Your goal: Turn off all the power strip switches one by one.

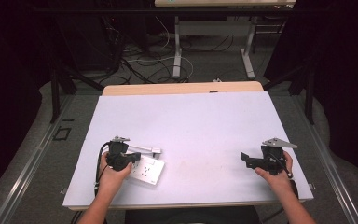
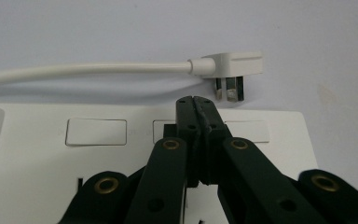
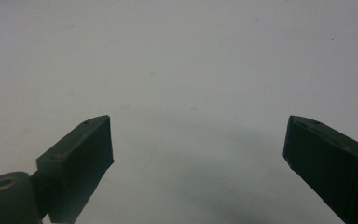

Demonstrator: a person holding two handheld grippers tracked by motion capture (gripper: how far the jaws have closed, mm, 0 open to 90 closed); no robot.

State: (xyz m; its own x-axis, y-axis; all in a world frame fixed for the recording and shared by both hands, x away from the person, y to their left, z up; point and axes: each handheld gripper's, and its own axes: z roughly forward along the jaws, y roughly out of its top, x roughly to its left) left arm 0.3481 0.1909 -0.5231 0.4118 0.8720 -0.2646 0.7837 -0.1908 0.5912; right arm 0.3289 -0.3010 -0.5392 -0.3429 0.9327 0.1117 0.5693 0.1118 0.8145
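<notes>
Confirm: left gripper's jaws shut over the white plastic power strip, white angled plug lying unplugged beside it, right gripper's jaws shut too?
Not quite: the right gripper has its jaws wide open over bare table, as the right gripper view shows. The left gripper is shut over the white plastic power strip, the white angled plug unplugged beside it.

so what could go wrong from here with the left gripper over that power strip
The left gripper has its jaws shut above the white power strip; pressing down could slide the loose strip, since the open right gripper is far away and not steadying it. The white plug lies unplugged just beyond, and its cable could get dragged.
</notes>
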